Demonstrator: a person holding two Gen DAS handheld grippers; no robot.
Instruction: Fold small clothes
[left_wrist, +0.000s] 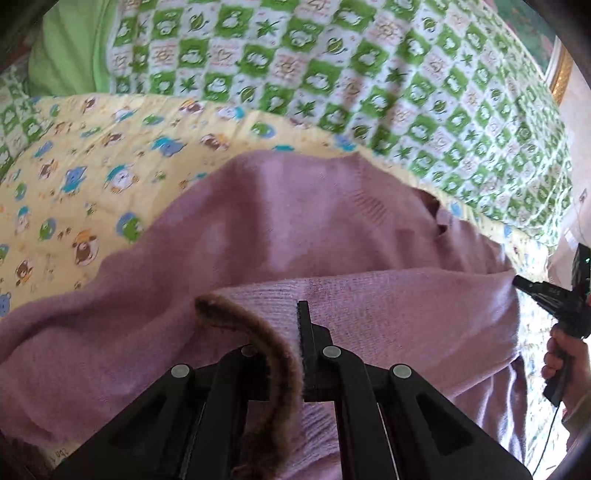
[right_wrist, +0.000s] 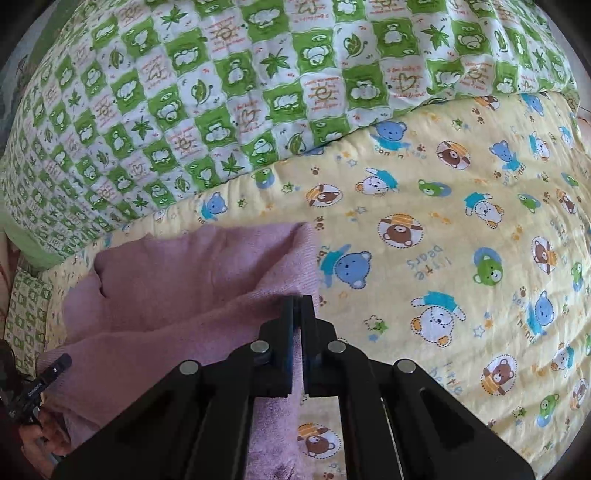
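A small mauve knit sweater (left_wrist: 280, 236) lies on a yellow bear-print sheet (left_wrist: 74, 177). My left gripper (left_wrist: 295, 314) is shut on the sweater's edge with its brown furry trim (left_wrist: 258, 332), holding a folded flap over the body. My right gripper (right_wrist: 298, 301) is shut on the sweater's right edge (right_wrist: 207, 280), lifted slightly above the sheet (right_wrist: 443, 236). In the left wrist view the right gripper (left_wrist: 546, 291) shows at the far right, at the sweater's side. The left gripper (right_wrist: 37, 387) shows at the lower left of the right wrist view.
A green-and-white checked quilt (left_wrist: 332, 74) (right_wrist: 221, 92) lies bunched behind the sweater along the back. A plain green cloth (left_wrist: 70, 55) sits at the far left. The yellow sheet stretches to the right of the sweater.
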